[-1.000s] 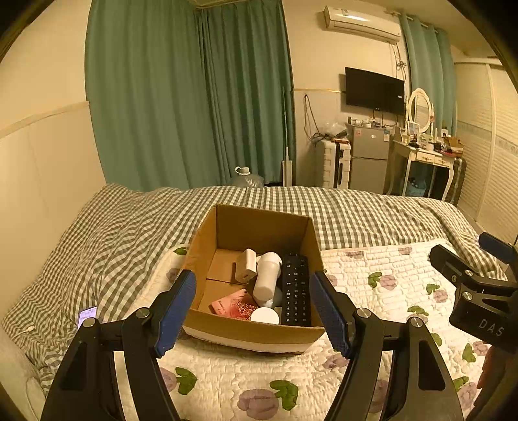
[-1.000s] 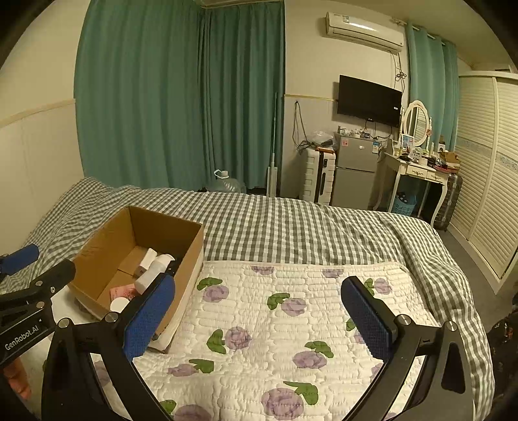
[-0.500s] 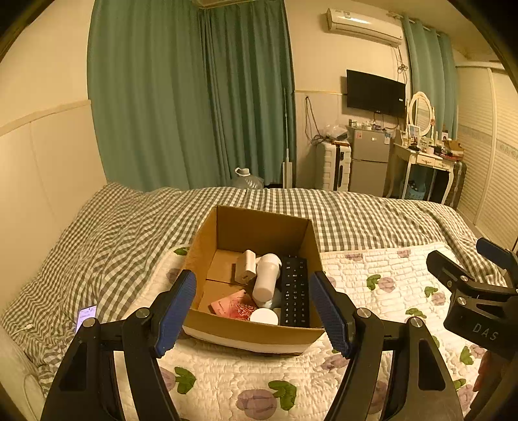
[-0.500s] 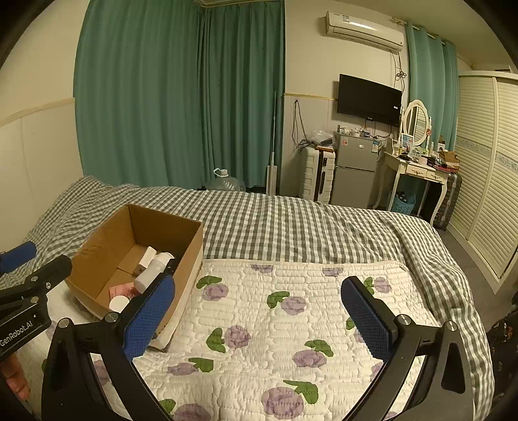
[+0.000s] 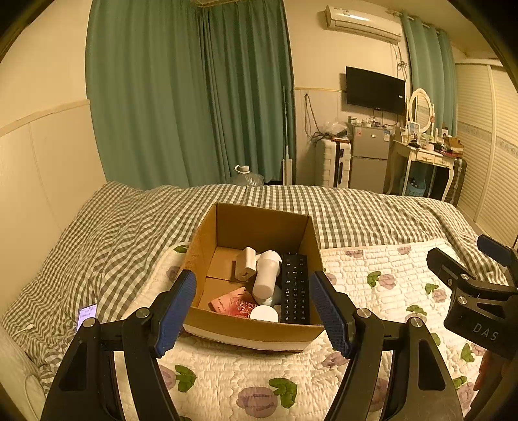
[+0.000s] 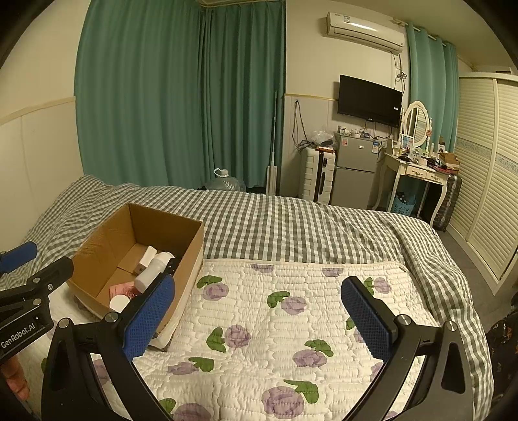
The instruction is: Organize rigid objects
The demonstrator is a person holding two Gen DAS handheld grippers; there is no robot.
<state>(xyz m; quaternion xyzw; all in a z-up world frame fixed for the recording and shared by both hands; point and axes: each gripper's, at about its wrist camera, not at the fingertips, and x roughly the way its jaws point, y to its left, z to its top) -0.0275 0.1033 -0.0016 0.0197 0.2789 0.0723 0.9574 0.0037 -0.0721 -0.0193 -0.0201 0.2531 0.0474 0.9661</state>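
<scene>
The room is dim and lit by warm yellow indoor light, stronger in the left wrist view; a bright strip of glare lies on the air conditioner (image 5: 362, 20). Both pictures are sharp, but the fisheye lens bends the curtains (image 6: 181, 94) and walls, and the corners are black.

Green curtains (image 6: 181, 107) upper left; air conditioner (image 6: 364, 30) and television (image 6: 369, 100) upper right; small fridge (image 6: 354, 170), dressing table (image 6: 411, 171) below; phone (image 5: 86, 315) lower left on checked bedcover (image 6: 291, 226).
</scene>
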